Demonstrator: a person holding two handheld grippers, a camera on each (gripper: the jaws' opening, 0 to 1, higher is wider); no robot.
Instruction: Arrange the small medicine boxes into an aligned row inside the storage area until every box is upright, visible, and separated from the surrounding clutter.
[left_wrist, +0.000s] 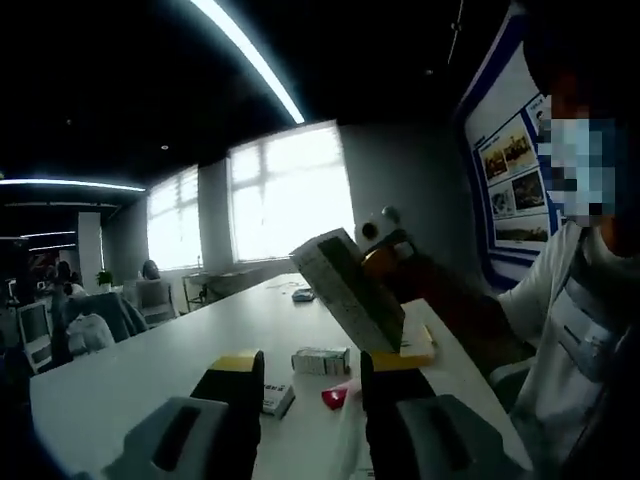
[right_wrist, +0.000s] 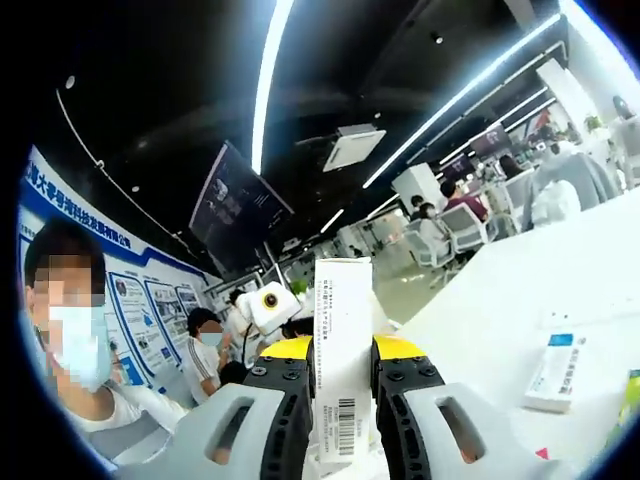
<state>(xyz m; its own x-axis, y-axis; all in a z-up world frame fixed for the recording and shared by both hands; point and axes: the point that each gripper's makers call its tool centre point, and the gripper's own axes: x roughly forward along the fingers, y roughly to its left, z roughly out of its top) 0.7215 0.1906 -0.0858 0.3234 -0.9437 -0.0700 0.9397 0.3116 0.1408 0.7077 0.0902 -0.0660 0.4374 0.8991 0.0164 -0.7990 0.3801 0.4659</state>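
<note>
My right gripper (right_wrist: 342, 385) is shut on a tall white medicine box (right_wrist: 342, 340) with a barcode, held upright in the air. In the left gripper view that same box (left_wrist: 345, 290) hangs tilted above the white table (left_wrist: 150, 370), with the right gripper (left_wrist: 372, 262) behind it. My left gripper (left_wrist: 315, 365) stands open low over the table with nothing between its jaws. A small white box (left_wrist: 320, 360) lies flat just ahead of it, and another flat box (left_wrist: 278, 398) lies beside its left jaw. One more box (right_wrist: 555, 370) lies on the table to the right.
A red item (left_wrist: 335, 397) and a yellow packet (left_wrist: 415, 345) lie near the boxes. A further box (left_wrist: 303, 294) sits far down the table. A person in a white shirt (left_wrist: 580, 340) stands close at the table's edge. Chairs and seated people are behind.
</note>
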